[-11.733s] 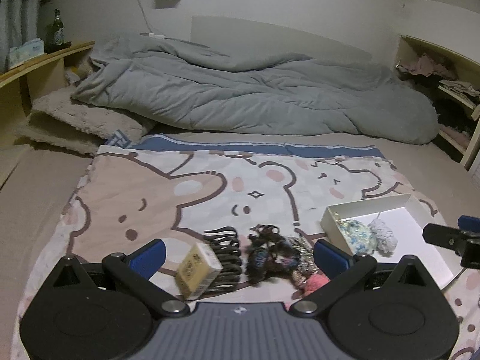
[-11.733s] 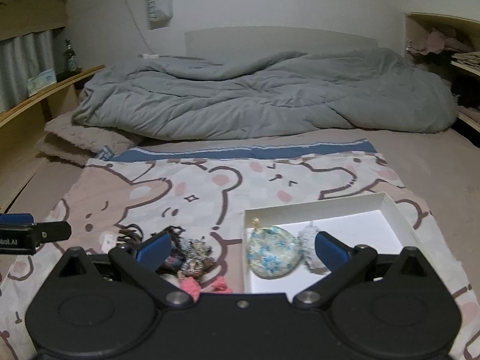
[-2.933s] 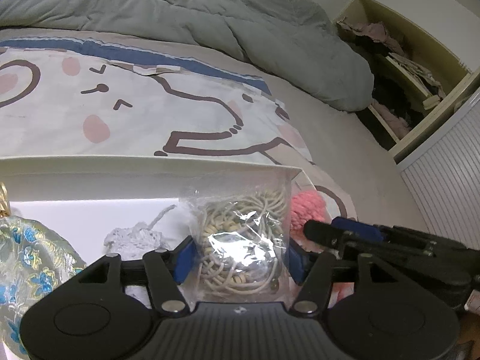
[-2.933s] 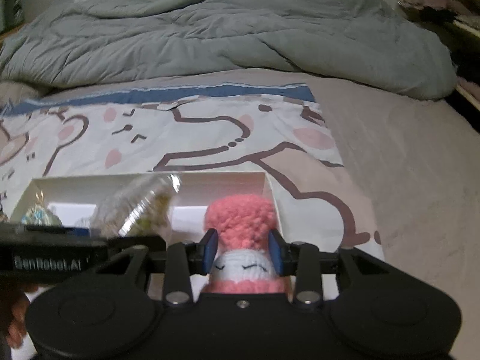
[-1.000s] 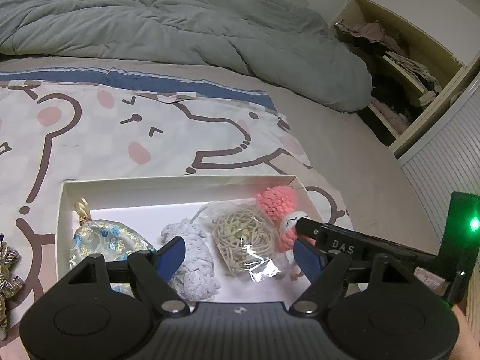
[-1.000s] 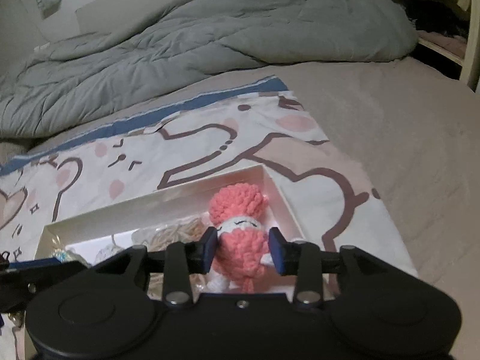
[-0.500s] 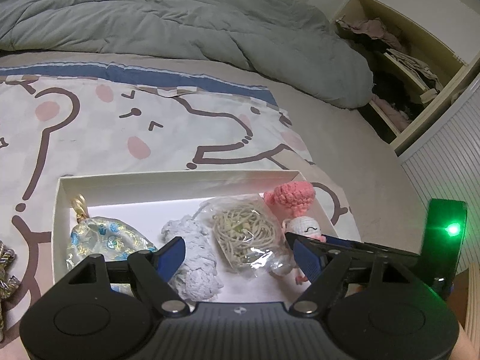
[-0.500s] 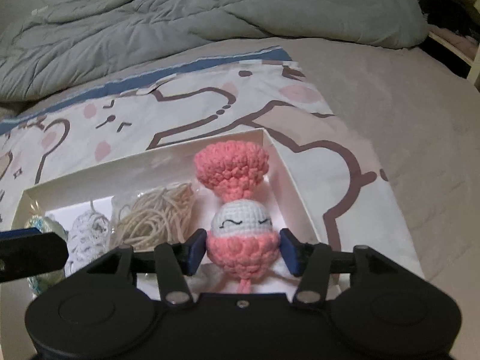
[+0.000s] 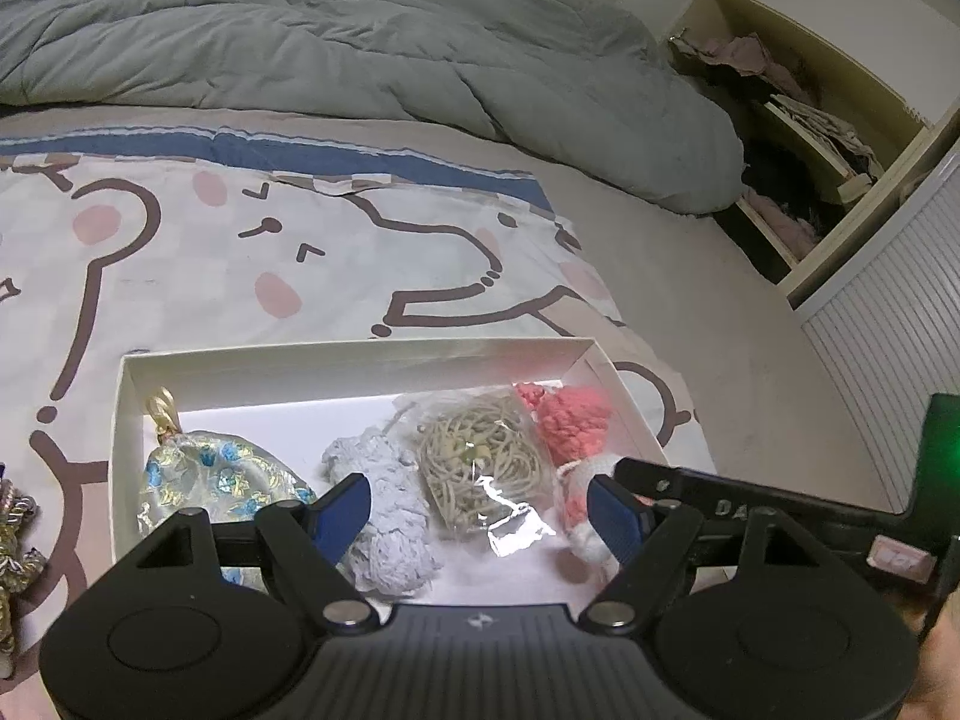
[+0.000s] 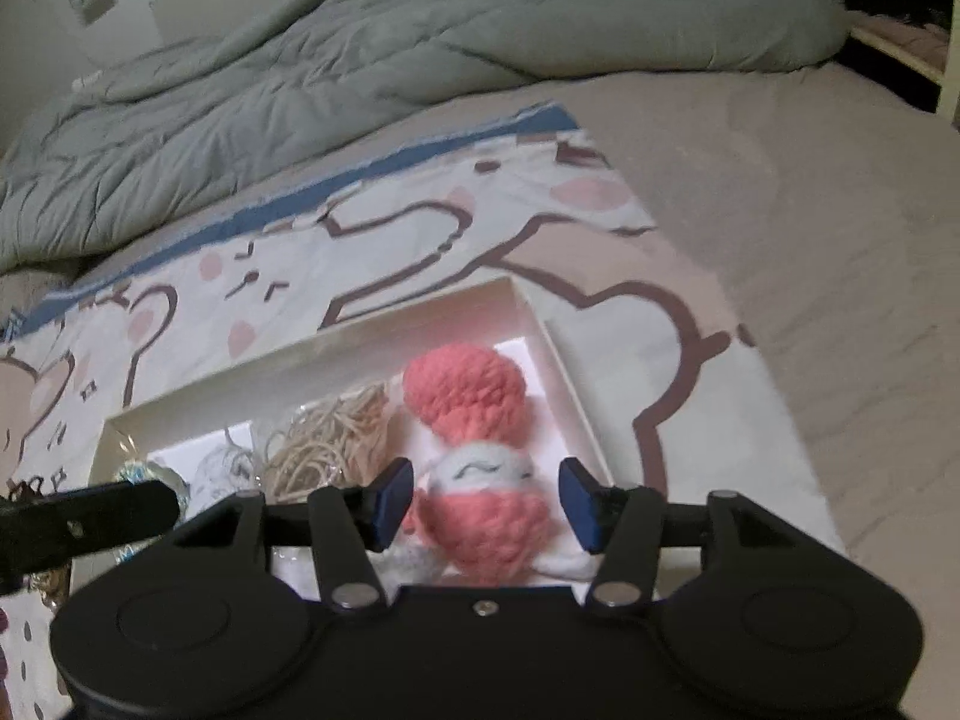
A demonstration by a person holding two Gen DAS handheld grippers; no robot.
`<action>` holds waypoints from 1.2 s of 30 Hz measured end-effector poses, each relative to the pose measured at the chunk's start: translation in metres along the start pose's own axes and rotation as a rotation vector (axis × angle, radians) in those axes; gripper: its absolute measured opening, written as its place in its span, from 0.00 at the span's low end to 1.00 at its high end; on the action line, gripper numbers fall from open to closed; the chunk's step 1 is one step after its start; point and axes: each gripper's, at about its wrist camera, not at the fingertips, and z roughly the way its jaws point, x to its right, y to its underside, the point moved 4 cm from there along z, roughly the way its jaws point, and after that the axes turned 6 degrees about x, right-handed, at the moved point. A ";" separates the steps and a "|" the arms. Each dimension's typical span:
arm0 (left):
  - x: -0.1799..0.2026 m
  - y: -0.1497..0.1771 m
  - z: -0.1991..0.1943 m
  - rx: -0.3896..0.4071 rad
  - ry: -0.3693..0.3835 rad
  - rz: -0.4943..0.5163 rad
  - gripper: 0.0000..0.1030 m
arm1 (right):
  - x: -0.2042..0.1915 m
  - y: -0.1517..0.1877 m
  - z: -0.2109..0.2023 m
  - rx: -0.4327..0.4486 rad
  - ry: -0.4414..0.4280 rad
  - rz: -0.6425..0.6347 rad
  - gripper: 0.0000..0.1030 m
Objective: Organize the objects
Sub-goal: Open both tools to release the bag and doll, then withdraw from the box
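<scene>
the right gripper [image 10: 486,501] has just been opening, its pads now clear of the pink doll [image 10: 480,450] lying at the white box's [image 9: 360,354] right end. pulling back could snag its yarn. the left gripper [image 9: 483,513] hangs open, empty.

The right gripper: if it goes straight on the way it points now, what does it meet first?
Most likely the pink crochet doll, lying in the white box between the open fingers of the right gripper, which have just been opening. Depth is unclear.
</scene>
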 end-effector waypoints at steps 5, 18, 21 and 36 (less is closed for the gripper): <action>0.003 0.001 -0.012 0.001 -0.024 0.031 0.77 | 0.002 -0.002 -0.026 0.050 0.028 -0.010 0.53; 0.004 -0.002 -0.077 0.047 -0.084 0.130 0.77 | -0.020 0.007 -0.101 0.143 0.062 -0.030 0.57; -0.001 0.000 -0.097 0.061 -0.099 0.149 0.79 | -0.032 0.010 -0.118 0.165 0.070 -0.050 0.63; -0.023 0.009 -0.181 0.140 -0.167 0.199 1.00 | -0.083 0.036 -0.186 0.255 0.086 -0.091 0.82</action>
